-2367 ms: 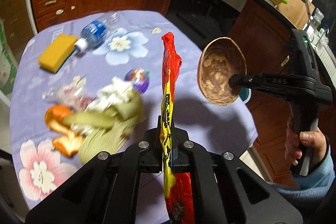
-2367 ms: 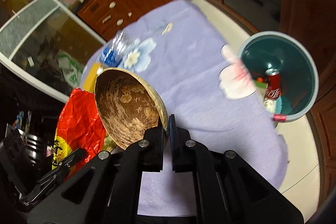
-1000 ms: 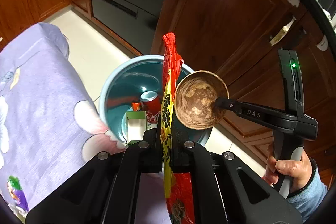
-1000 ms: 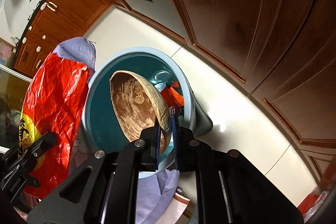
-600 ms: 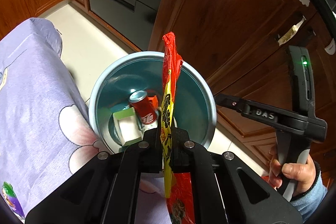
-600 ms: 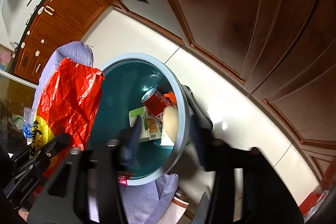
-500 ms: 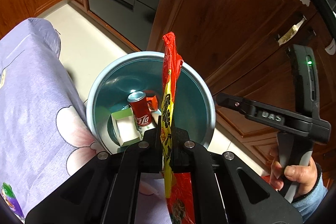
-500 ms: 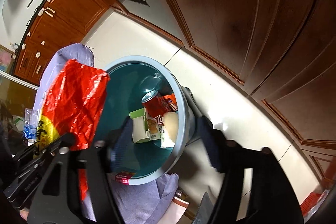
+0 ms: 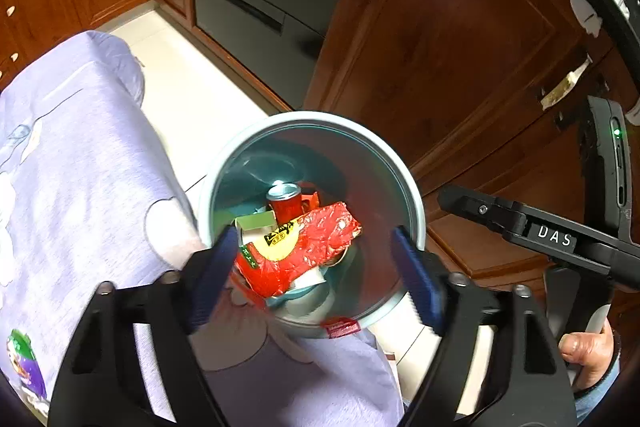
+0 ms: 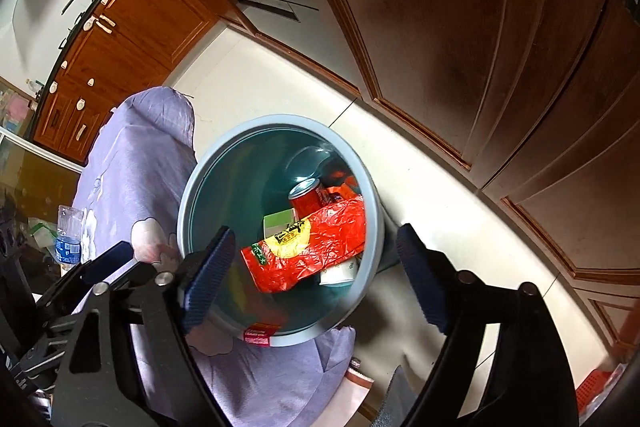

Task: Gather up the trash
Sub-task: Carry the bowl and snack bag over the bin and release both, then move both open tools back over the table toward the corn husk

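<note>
Over the table's edge, both tools hung with jaws spread wide and empty: the left gripper [image 9: 316, 267] and the right gripper [image 10: 316, 275]. Beneath them the lilac flowered tablecloth [image 9: 72, 163] fell toward a pale tiled floor [image 10: 432, 195]. One teal bin [image 9: 412, 195] stood against the cloth, holding one red snack bag [image 9: 304, 251], one red can [image 9: 284, 205] and one green-and-white carton [image 9: 256, 223]. Beyond rose dark wooden cabinets [image 9: 440, 27].

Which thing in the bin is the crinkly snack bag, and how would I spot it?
Find the round teal bin on the floor beside the purple-clothed table. Inside, on top, lies the snack bag, next to a red soda can and a small carton. Only the bag is crumpled, shiny red with a yellow patch.
</note>
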